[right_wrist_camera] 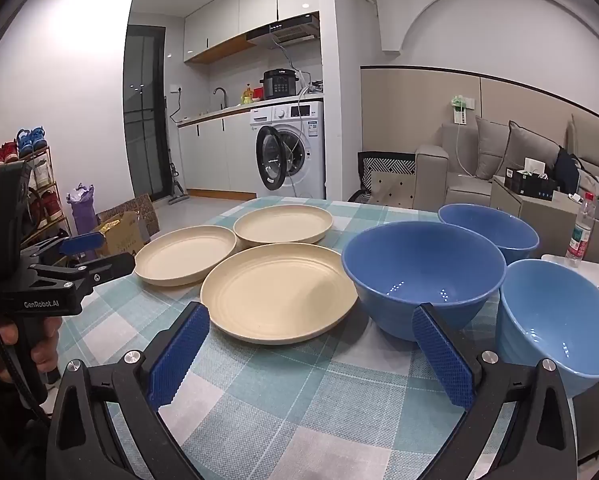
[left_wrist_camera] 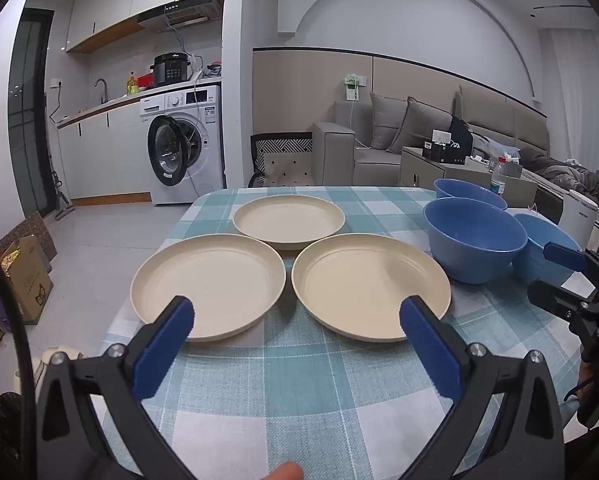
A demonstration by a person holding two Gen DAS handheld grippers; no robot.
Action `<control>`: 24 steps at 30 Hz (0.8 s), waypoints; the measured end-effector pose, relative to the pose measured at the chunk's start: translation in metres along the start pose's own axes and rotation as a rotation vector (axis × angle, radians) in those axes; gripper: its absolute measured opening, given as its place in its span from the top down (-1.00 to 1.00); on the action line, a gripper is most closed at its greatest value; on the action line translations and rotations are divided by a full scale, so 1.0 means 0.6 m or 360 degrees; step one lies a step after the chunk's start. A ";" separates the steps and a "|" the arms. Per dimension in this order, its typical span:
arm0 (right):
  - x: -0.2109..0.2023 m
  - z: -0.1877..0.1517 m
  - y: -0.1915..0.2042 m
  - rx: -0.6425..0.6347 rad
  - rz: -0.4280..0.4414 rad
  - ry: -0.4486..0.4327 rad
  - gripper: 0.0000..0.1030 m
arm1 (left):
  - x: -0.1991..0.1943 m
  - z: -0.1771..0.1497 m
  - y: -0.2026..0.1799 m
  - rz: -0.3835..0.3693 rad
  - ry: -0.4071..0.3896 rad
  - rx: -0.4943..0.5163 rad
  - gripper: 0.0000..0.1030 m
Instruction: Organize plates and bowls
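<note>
Left wrist view: the left gripper [left_wrist_camera: 297,312] hovers over the checked tablecloth [left_wrist_camera: 299,380], fingers spread wide, nothing between them. Three cream plates [left_wrist_camera: 209,280] lie at twelve o'clock, three blue bowls [left_wrist_camera: 475,236] at two o'clock. From the right wrist, the right gripper [right_wrist_camera: 309,318] also stands spread and empty, with the nearest plate [right_wrist_camera: 277,290] at twelve o'clock, the nearest bowl [right_wrist_camera: 423,268] at one and the lighter bowl [right_wrist_camera: 555,312] at three.

Three cream plates [left_wrist_camera: 207,286] [left_wrist_camera: 289,220] [left_wrist_camera: 369,286] fill the centre of the frame and three blue bowls [left_wrist_camera: 475,240] [left_wrist_camera: 469,193] [left_wrist_camera: 539,252] sit at right, all on one checked tablecloth [left_wrist_camera: 299,380].
</note>
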State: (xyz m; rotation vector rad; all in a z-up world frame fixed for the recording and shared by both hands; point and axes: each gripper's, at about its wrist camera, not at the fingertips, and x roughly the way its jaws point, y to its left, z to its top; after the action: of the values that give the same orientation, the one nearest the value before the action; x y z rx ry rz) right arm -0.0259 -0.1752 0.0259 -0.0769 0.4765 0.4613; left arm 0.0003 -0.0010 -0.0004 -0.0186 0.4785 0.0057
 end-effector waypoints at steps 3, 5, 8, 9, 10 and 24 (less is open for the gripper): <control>0.000 0.000 0.000 -0.0007 -0.0009 -0.0010 -1.00 | -0.001 0.000 -0.005 -0.0003 0.0003 0.0014 -1.00; 0.001 0.001 -0.002 -0.0005 -0.0011 -0.0009 -1.00 | 0.001 -0.001 0.002 -0.0011 -0.0003 -0.0011 -1.00; 0.003 0.003 -0.007 -0.0012 -0.0023 -0.0013 -1.00 | 0.001 0.000 0.002 -0.0004 -0.0014 -0.0003 -1.00; -0.008 0.010 -0.004 -0.0013 -0.0024 -0.0014 -1.00 | 0.002 -0.001 0.002 -0.0001 -0.0009 -0.0013 -1.00; -0.007 0.012 0.000 -0.0010 -0.0021 -0.0013 -1.00 | 0.002 -0.001 0.003 0.0001 -0.0009 -0.0015 -1.00; -0.006 0.003 0.002 -0.0027 -0.0020 -0.0019 -1.00 | -0.004 0.003 0.010 0.0011 -0.0021 -0.0007 -1.00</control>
State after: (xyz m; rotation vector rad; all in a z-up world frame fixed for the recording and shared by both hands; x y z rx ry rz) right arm -0.0286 -0.1755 0.0294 -0.0933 0.4601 0.4533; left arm -0.0010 0.0050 0.0021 -0.0212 0.4654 0.0135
